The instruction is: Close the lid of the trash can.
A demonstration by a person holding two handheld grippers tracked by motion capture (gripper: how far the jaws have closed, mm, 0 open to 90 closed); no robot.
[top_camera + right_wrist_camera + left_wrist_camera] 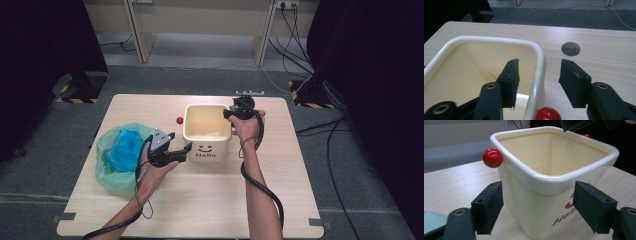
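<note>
A cream plastic bin [207, 146] with a smiley and "Hello" on its front stands in the middle of the table, a red knob [179, 120] on its left side. My left gripper [180, 142] is level at the bin's front left corner. In the left gripper view its jaws [540, 205] stand wide on either side of the bin [529, 202], with the left pad clear of the wall. My right gripper [537, 80] is open astride the bin's right rim [539, 62], one jaw inside, one outside, neither touching. A second red knob [548, 114] sits just below it.
A green plastic bag [112, 167] with something blue inside lies on the table's left part, beside my left hand. A round cable hole [570, 48] is in the tabletop past the bin's right side. Cables trail on the floor at the right.
</note>
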